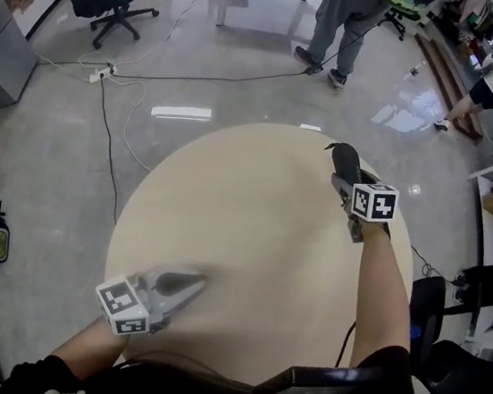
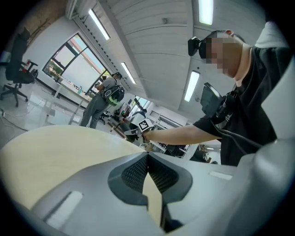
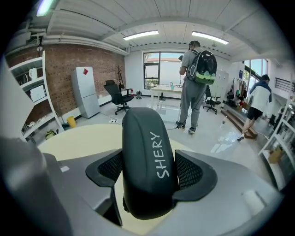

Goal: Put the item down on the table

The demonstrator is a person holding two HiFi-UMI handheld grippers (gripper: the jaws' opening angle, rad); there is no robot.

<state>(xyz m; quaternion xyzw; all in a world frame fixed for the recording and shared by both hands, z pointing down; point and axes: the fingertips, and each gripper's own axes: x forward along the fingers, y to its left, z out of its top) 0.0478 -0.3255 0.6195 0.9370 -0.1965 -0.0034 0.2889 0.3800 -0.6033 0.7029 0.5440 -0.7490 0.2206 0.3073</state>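
Fingers (image 3: 197, 171) of the right gripper (image 3: 148, 168) are clamped on either side of a smooth black oblong case (image 3: 146, 138) with the white lettering "SHERY" along its top. They hold it over the far right part of the round pale-beige desk (image 1: 255, 202), close to the rim; whether it touches the desk cannot be told. On the left gripper (image 2: 147, 156) the fingers (image 2: 132, 174) meet at their tips with nothing between them, and it lies nearly level, low over the near left part of the desk, well apart from the case.
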